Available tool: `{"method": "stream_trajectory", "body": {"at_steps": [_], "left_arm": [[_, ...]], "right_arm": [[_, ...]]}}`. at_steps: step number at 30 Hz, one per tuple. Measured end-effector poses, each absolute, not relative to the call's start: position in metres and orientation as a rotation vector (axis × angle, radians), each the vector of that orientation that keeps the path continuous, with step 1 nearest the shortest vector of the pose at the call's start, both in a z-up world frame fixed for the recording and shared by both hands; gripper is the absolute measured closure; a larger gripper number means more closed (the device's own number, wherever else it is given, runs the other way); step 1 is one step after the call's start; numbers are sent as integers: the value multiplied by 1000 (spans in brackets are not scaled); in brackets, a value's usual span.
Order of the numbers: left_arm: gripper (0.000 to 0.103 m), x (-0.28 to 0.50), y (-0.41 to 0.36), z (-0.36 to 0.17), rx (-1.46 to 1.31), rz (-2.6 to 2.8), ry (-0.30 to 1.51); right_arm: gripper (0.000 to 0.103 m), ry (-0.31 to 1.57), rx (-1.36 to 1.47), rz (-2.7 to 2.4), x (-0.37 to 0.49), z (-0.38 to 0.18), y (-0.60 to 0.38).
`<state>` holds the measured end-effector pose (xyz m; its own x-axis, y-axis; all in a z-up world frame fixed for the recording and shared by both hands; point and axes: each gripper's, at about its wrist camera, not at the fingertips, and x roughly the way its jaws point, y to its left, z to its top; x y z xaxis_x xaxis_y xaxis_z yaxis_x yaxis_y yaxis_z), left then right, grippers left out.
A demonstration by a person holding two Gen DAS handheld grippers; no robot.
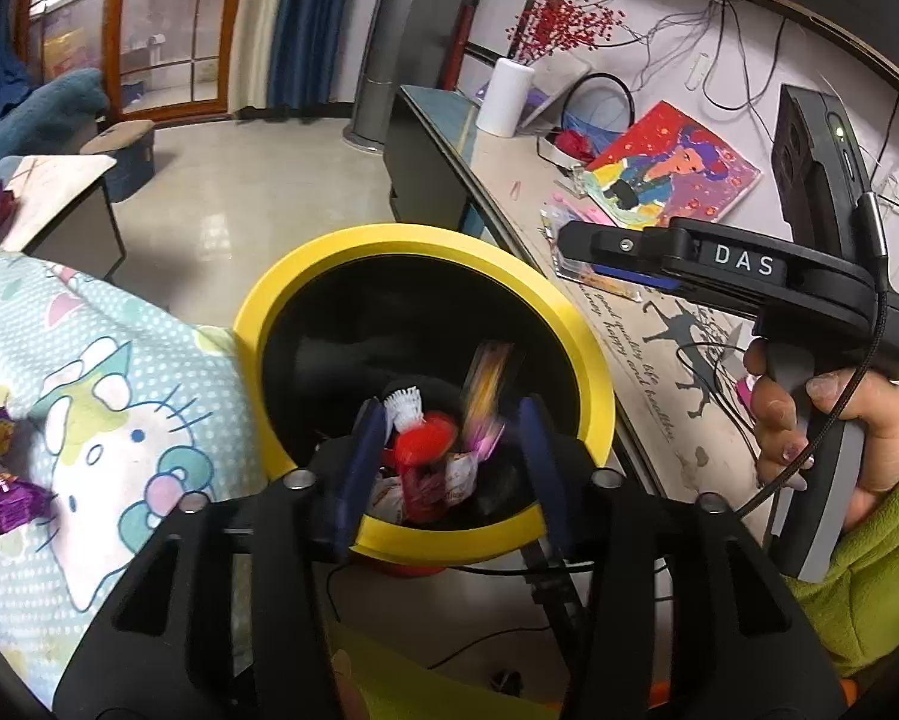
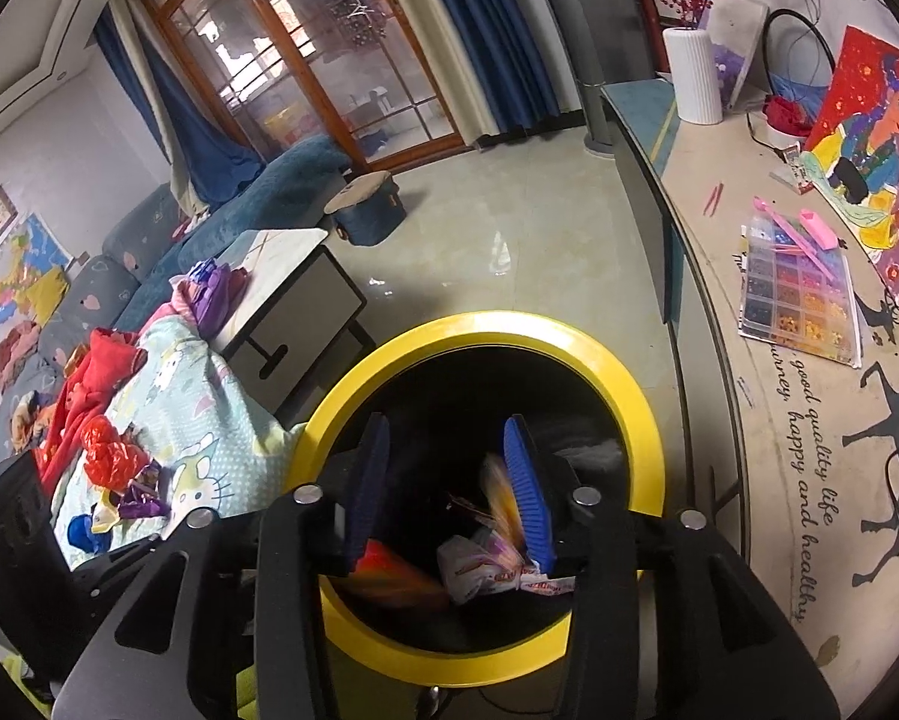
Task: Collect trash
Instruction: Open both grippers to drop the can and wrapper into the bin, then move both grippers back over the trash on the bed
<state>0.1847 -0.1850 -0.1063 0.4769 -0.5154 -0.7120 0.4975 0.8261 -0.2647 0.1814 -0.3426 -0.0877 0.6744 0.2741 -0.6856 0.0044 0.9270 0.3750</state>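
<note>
Both tongs (image 1: pixel 452 420) (image 2: pixel 443 450) gape over bin (image 1: pixel 305 282); only left view shows hand (image 1: pixel 839 426).

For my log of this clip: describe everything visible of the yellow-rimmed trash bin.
The trash bin is round, with a broad glossy yellow rim, likely plastic, around a black interior. It stands upright and open between the cartoon-print blanket, which presses against its rim, and the low table. Crumpled wrappers lie inside. Both open grippers hover over its mouth.

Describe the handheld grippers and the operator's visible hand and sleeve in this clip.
Both grippers are black with ribbed blue fingers. The right gripper bears white "DAS" lettering, a grey handle and a braided black cable. The right hand wears a lime-green sleeve.
</note>
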Motion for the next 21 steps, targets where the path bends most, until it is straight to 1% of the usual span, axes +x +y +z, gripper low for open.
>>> {"method": "stream_trajectory", "body": {"at_steps": [1,2,3,5,7,9,10,11,15,17,19,21], "left_arm": [[55,184,-184,-106,-27,-618,876],[51,183,-182,-103,-29,-617,867],[44,182,-181,-102,-28,-613,860],[37,179,-176,-98,-39,-610,848],[34,178,-171,-95,-59,-607,844],[18,176,-164,-90,-70,-586,835],[16,175,-162,-88,-74,-581,835],[12,173,-159,-85,-80,-576,834],[11,166,-145,-71,-82,-546,805],[11,161,-136,-64,-90,-528,780],[11,158,-128,-58,-104,-511,761],[11,155,-120,-54,-112,-487,747]], "right_arm": [[56,817,367,153,181,-87,-344],[55,815,368,151,181,-87,-345],[55,814,368,148,181,-87,-345],[54,811,367,144,180,-85,-346],[50,802,368,143,178,-82,-345],[49,792,361,146,177,-79,-343],[46,784,354,142,176,-76,-341],[42,773,352,141,174,-73,-339],[33,701,319,142,167,-54,-326],[26,679,297,144,163,-47,-319],[26,650,281,153,158,-38,-311],[22,627,272,167,154,-30,-304]]}}
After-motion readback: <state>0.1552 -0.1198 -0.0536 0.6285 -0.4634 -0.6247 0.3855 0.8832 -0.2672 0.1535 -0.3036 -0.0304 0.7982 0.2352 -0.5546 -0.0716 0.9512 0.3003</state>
